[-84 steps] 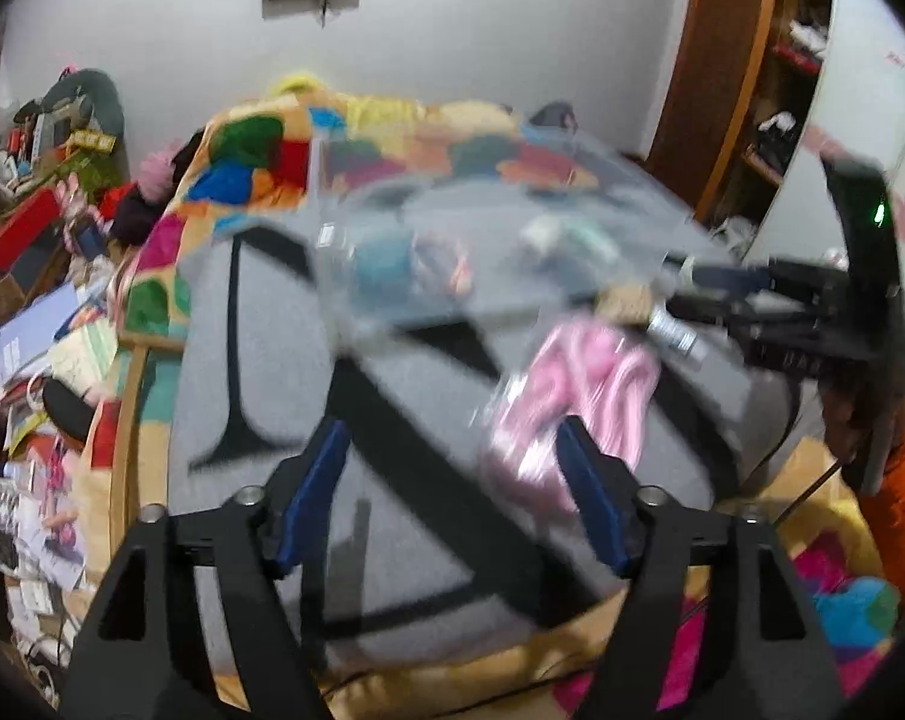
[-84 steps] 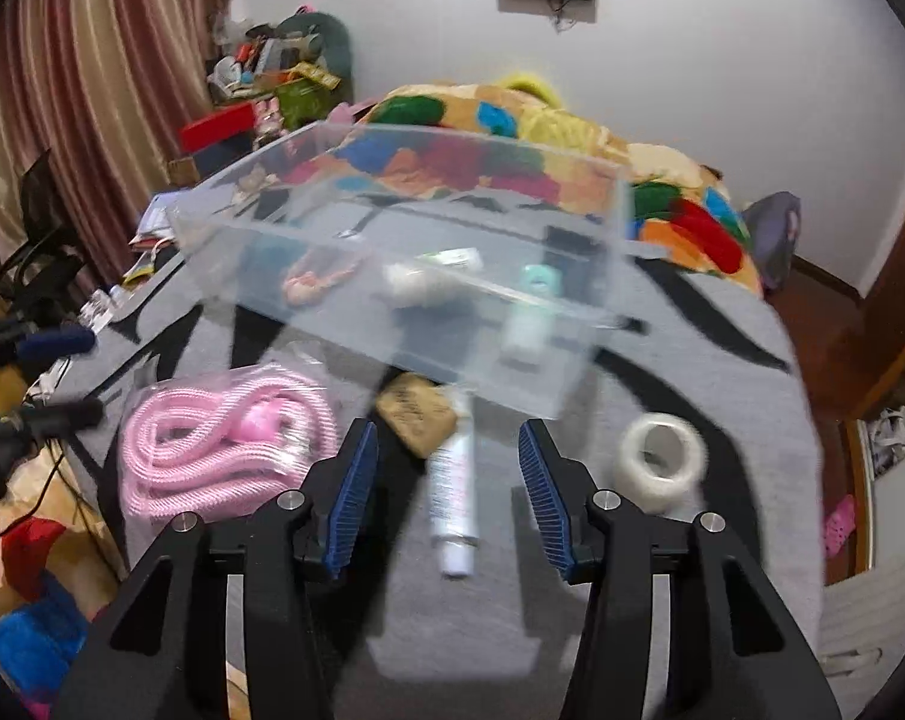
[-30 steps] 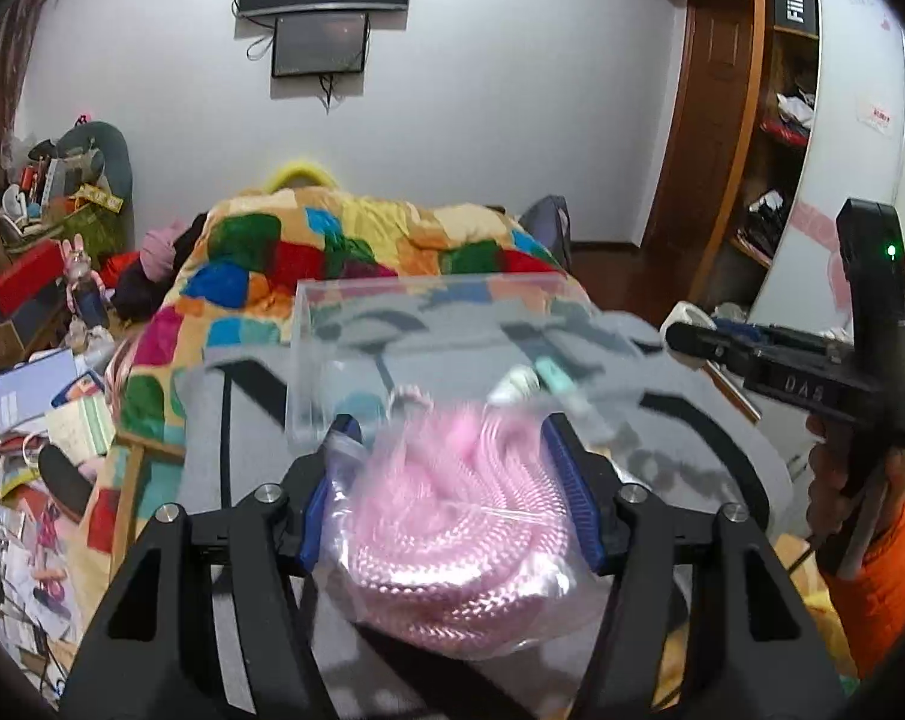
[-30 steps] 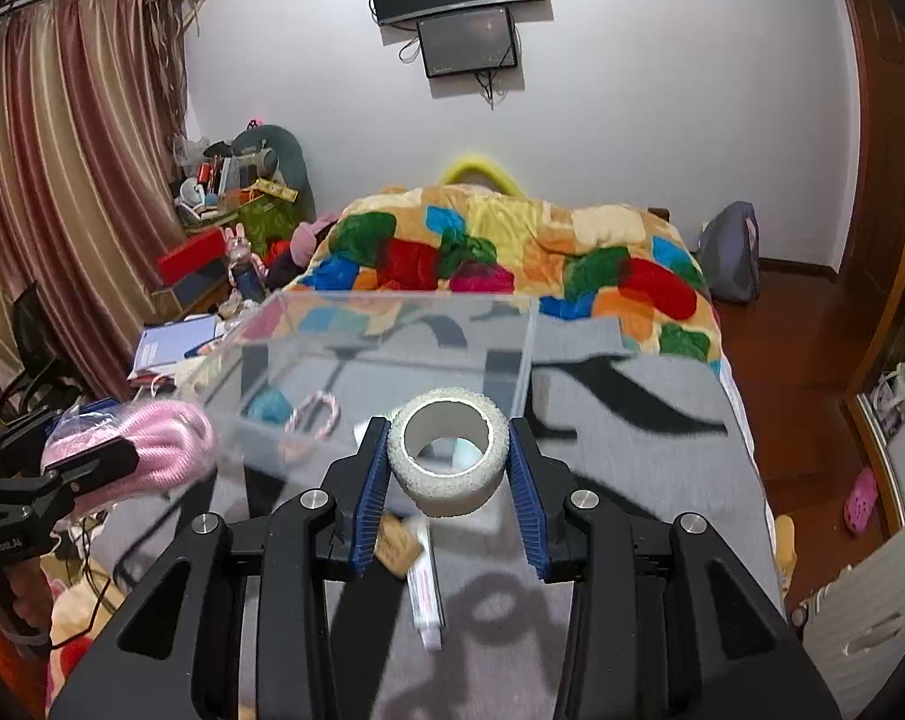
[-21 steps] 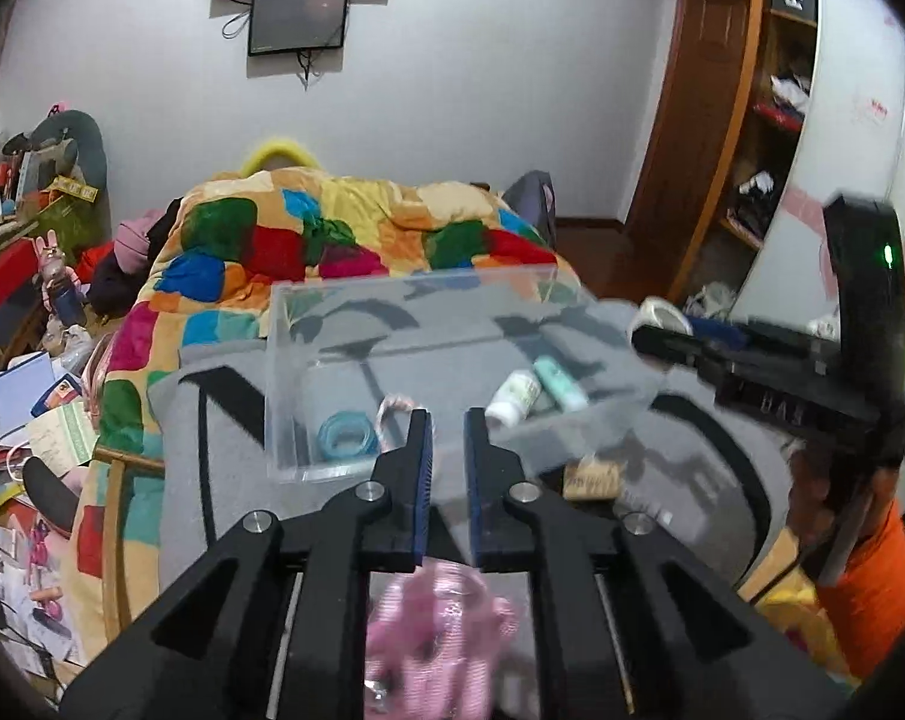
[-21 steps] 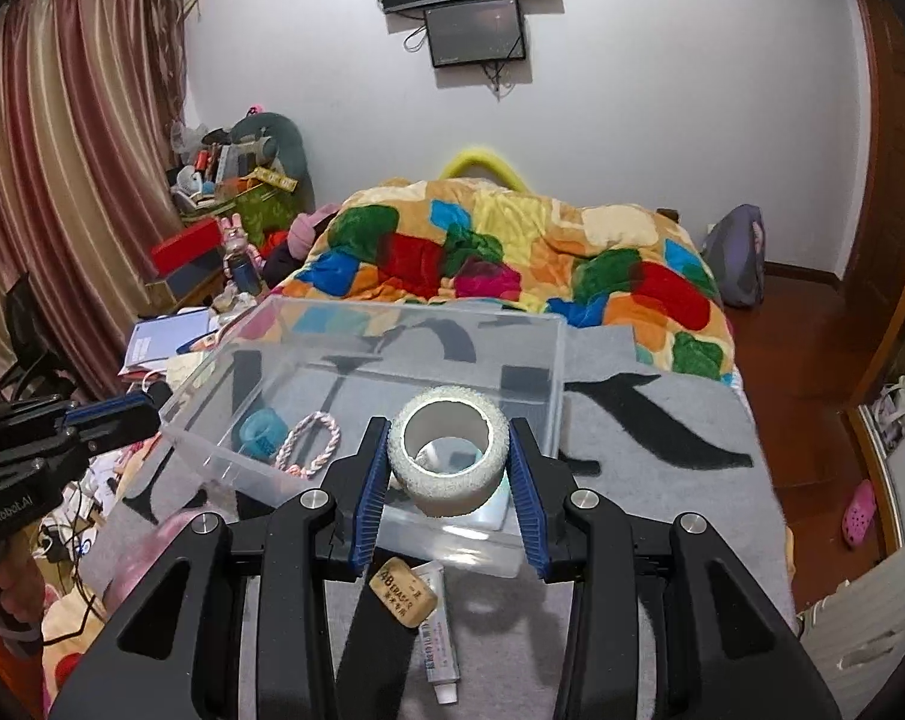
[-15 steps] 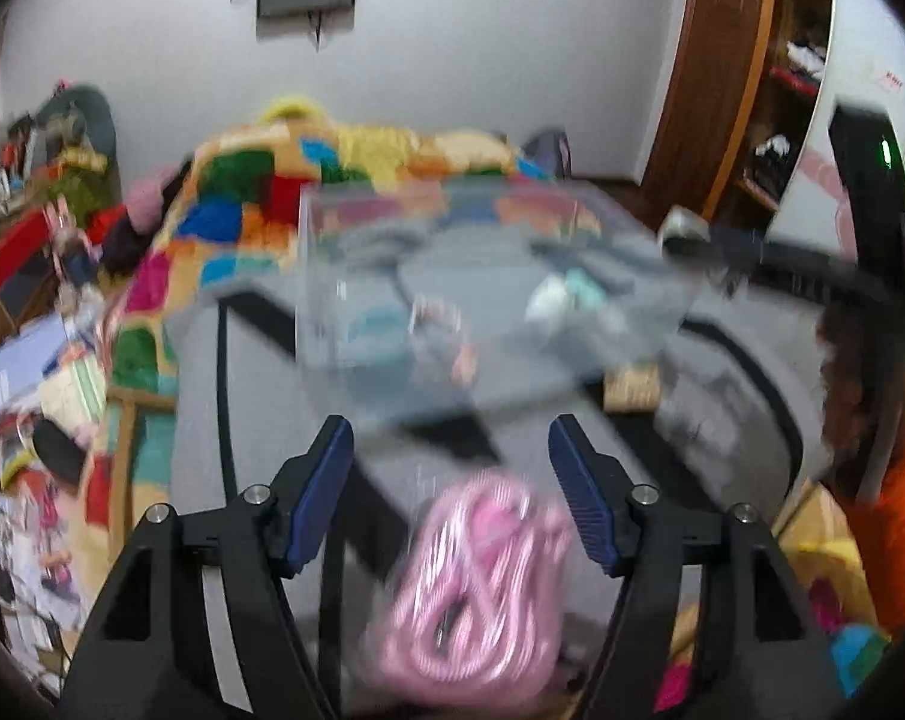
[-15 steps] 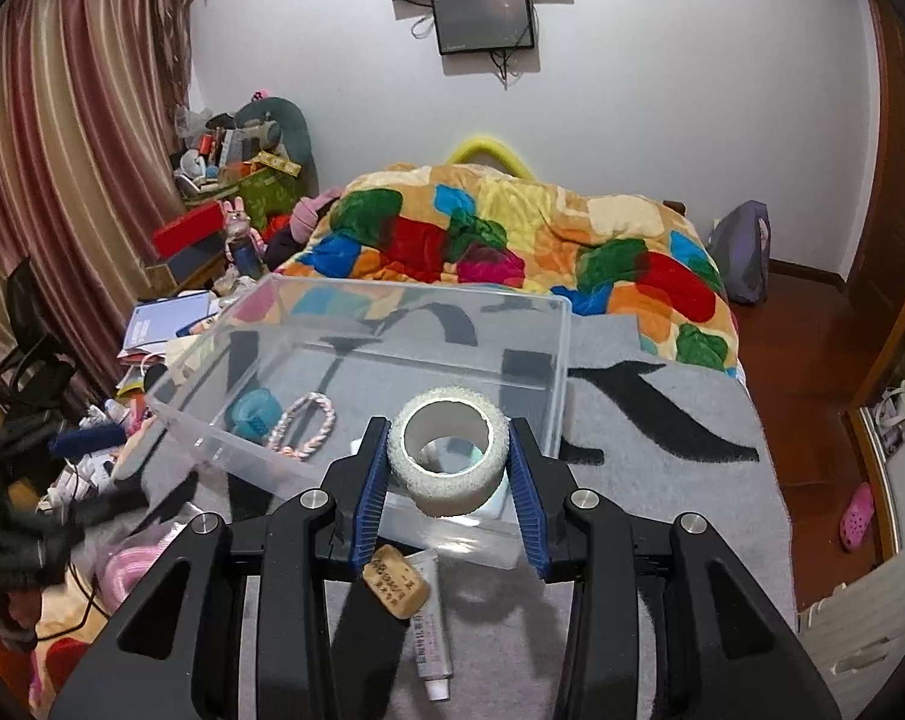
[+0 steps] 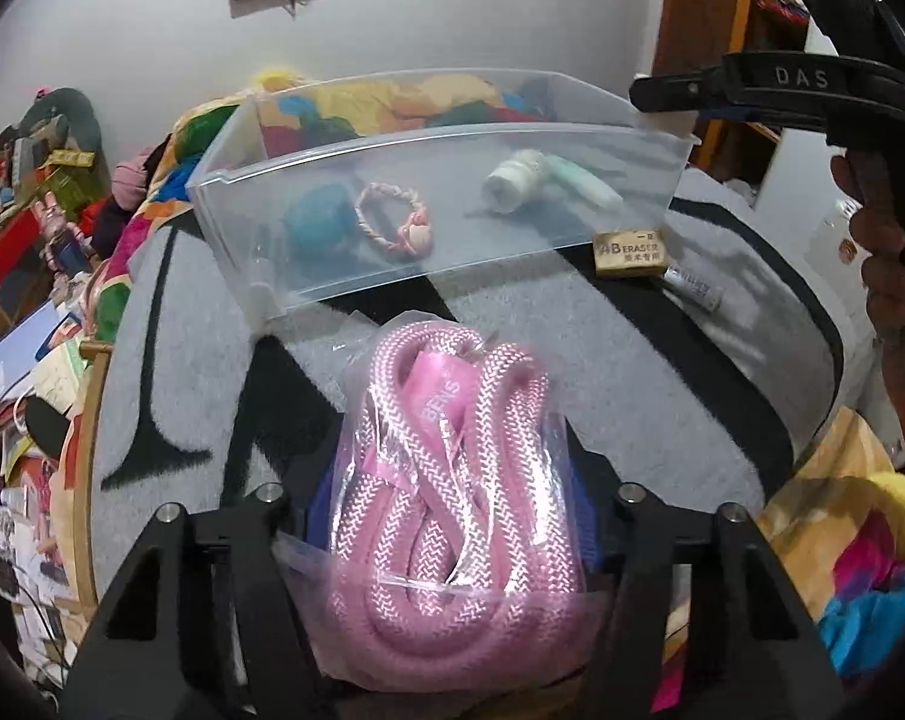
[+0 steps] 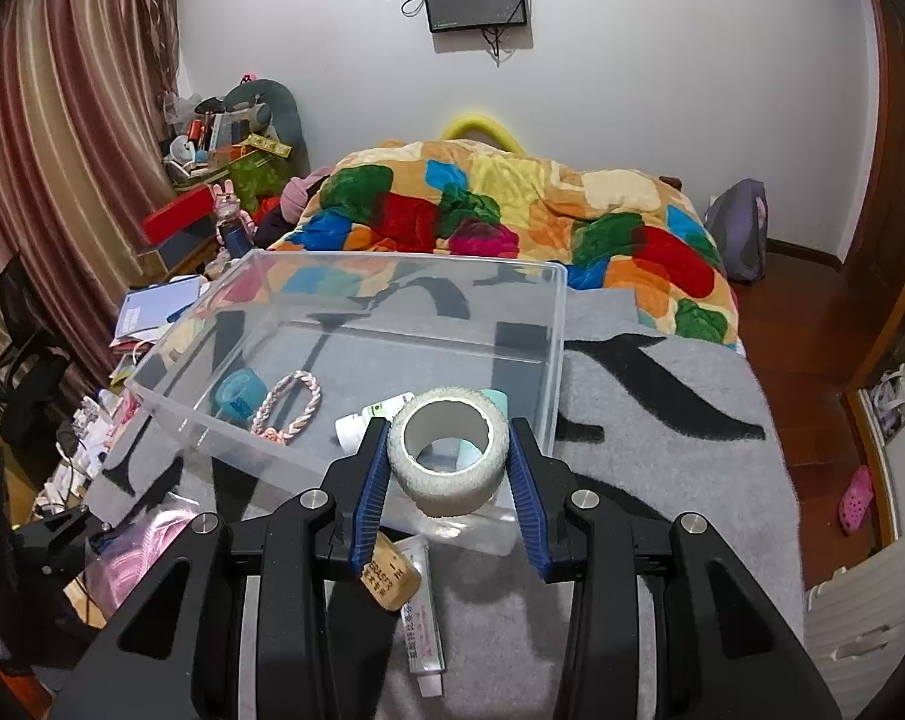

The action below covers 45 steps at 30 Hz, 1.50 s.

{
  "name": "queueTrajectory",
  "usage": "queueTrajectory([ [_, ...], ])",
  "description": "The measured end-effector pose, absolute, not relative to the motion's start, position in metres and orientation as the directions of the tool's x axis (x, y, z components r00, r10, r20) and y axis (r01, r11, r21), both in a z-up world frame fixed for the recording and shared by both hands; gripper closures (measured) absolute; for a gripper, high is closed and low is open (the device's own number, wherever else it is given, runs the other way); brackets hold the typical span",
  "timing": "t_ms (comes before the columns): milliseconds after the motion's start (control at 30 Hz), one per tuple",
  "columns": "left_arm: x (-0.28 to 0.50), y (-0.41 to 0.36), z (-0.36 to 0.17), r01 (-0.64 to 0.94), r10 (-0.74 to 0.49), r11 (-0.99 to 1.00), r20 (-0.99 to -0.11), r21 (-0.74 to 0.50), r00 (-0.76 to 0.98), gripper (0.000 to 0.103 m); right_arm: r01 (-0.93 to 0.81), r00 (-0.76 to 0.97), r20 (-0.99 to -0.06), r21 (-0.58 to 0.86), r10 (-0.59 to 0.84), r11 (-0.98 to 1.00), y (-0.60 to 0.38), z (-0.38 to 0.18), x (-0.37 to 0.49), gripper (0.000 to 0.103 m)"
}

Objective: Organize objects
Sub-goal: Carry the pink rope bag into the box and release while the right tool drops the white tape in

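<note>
A clear plastic bin (image 9: 272, 294) (image 10: 536, 360) stands on a grey blanket and holds a blue tape roll (image 10: 236, 391), a pink braided bracelet (image 9: 392, 222), a white bottle (image 9: 509, 183) and a mint tube (image 9: 584, 183). My left gripper (image 9: 452, 516) is closed around a bagged pink rope (image 9: 452, 480) in front of the bin. My right gripper (image 10: 447, 483) is shut on a white tape roll (image 10: 447, 450), held over the bin's near right corner. An eraser block (image 9: 629, 252) (image 10: 392, 577) and a white tube (image 10: 422, 618) lie on the blanket beside the bin.
The grey blanket (image 10: 662, 480) with black marks covers the bed's end. A colourful quilt (image 10: 512, 210) lies behind the bin. Clutter (image 10: 212, 144) and papers are piled at the left by a curtain. A wooden shelf (image 9: 746, 30) stands at the right.
My left gripper dropped the rope bag, opened, came down and closed around it again on the blanket. My right gripper carried the white tape roll forward over the bin's corner.
</note>
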<state>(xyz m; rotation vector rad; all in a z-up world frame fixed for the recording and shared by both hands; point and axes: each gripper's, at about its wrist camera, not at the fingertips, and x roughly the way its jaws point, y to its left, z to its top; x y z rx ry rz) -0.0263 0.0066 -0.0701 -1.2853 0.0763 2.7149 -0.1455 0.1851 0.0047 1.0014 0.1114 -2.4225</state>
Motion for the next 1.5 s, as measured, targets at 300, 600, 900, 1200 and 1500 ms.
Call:
queueTrajectory([
  [300,-0.006,-0.016,-0.023,-0.068,0.117,-0.993,-0.703,-0.097,-0.702,0.047,0.476,-0.613,-0.667,0.117,-0.424,-0.872,0.189,0.010,-0.151,0.068],
  [600,-0.061,-0.031,0.042,-0.058,0.108,-0.993,-0.599,-0.101,-0.794,0.047,0.486,-0.603,-0.669,0.123,-0.434,-0.865,0.176,0.013,-0.166,0.068],
  [900,-0.147,-0.015,0.021,-0.075,0.104,-0.995,-0.715,-0.072,-0.691,0.047,0.520,-0.542,-0.742,0.071,-0.393,-0.851,0.145,-0.009,-0.182,0.068],
  [1200,-0.172,-0.007,-0.002,-0.071,0.110,-0.994,-0.783,-0.084,-0.612,0.046,0.538,-0.521,-0.762,0.058,-0.385,-0.841,0.135,-0.018,-0.181,0.067],
  [1500,-0.150,0.002,0.031,-0.096,0.075,-0.995,-0.717,-0.011,-0.693,0.043,0.550,-0.535,-0.742,0.055,-0.403,-0.833,0.142,-0.004,-0.165,0.050],
])
